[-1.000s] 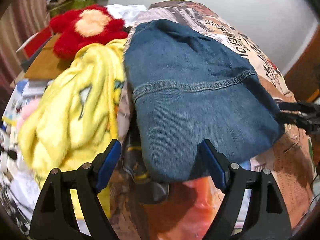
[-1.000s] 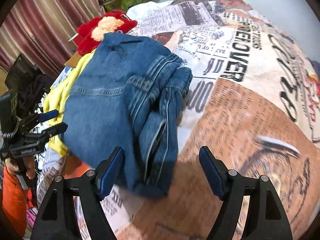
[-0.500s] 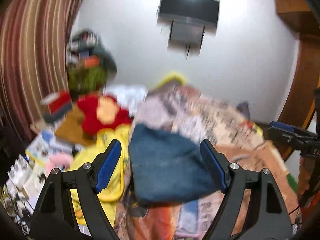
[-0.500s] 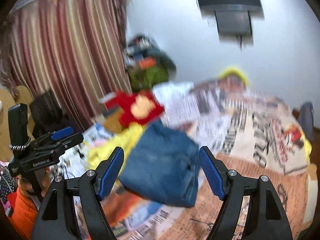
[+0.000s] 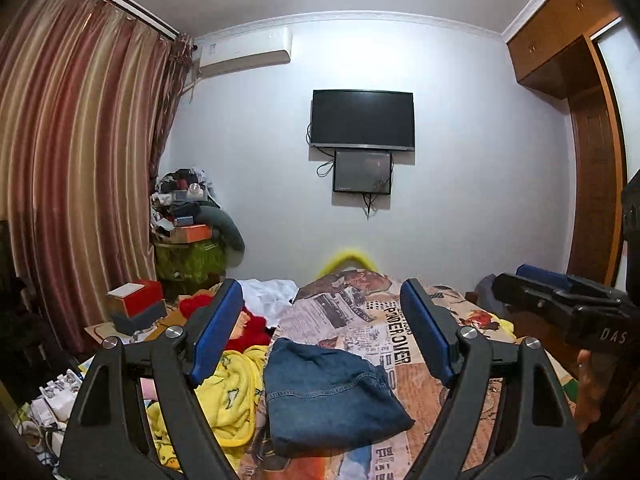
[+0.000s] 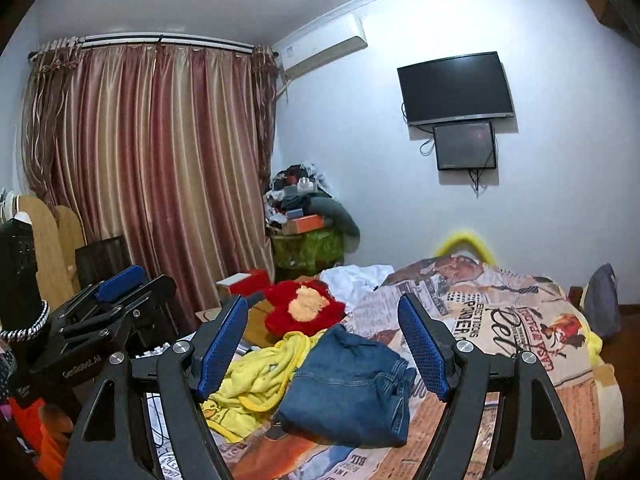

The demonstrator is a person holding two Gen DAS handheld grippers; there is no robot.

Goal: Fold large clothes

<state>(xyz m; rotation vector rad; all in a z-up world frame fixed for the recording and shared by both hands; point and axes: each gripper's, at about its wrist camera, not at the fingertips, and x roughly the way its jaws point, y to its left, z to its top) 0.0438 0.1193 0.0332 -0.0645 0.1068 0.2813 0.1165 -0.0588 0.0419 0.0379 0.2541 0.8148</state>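
The left gripper [image 5: 320, 336] hung above the bed with its blue-padded jaws spread wide and nothing between them. The right gripper [image 6: 322, 350] was likewise spread wide and empty, touching no cloth. The folded blue jeans [image 5: 328, 396] lay on the newspaper-print bedspread [image 5: 360, 312] well below and beyond both grippers, just beside a crumpled yellow blanket [image 5: 228, 396]. A red plush toy [image 6: 304, 310] sat behind the blanket. In the right wrist view the jeans showed stacked folds along their right edge.
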